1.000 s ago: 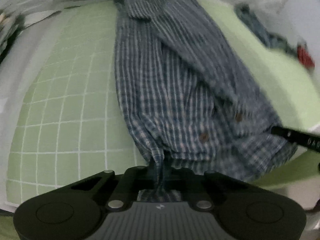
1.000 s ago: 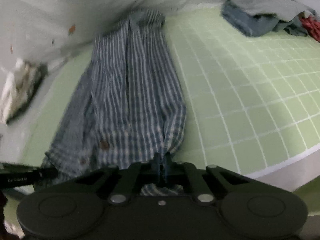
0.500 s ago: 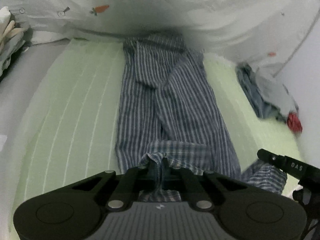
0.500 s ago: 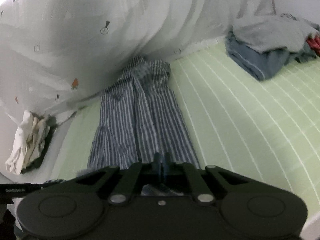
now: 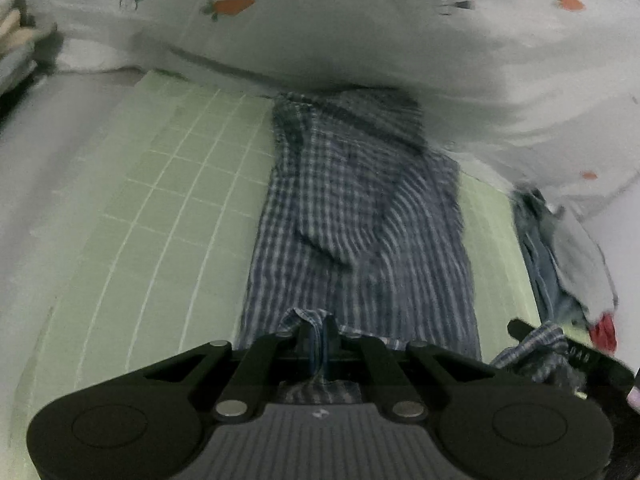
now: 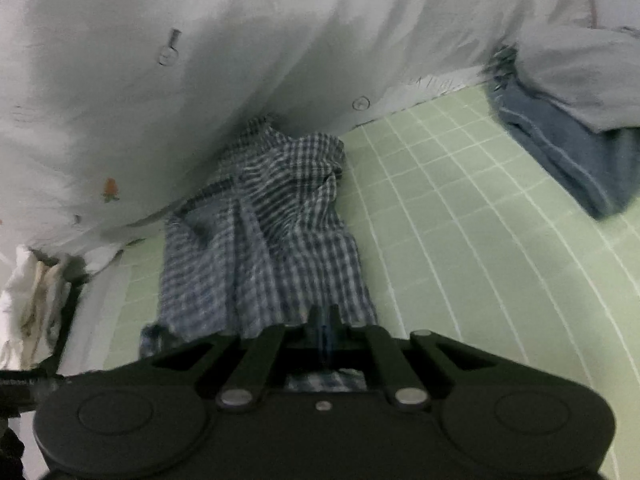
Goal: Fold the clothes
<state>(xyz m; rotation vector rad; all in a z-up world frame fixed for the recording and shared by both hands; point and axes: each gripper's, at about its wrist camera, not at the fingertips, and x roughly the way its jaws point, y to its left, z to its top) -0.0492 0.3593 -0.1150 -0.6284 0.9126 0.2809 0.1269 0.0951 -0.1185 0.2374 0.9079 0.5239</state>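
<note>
While both grippers pinch the near hem of the blue plaid shirt (image 5: 360,216), the garment lies lengthwise on the green grid mat (image 5: 160,208), its far end against the white carrot-print sheet (image 5: 320,32). The left gripper (image 5: 320,344) has its jaws closed tight on a bunch of hem cloth; the right gripper (image 6: 326,336) is likewise clamped on the other hem corner. Judging by the raised hem, a lengthwise fold is in hand: bottom edge carried toward the collar. Next, both corners need to travel level and together, so the fold lands square, then release. A pile of other clothes (image 6: 560,120) sits well apart on the mat.
</note>
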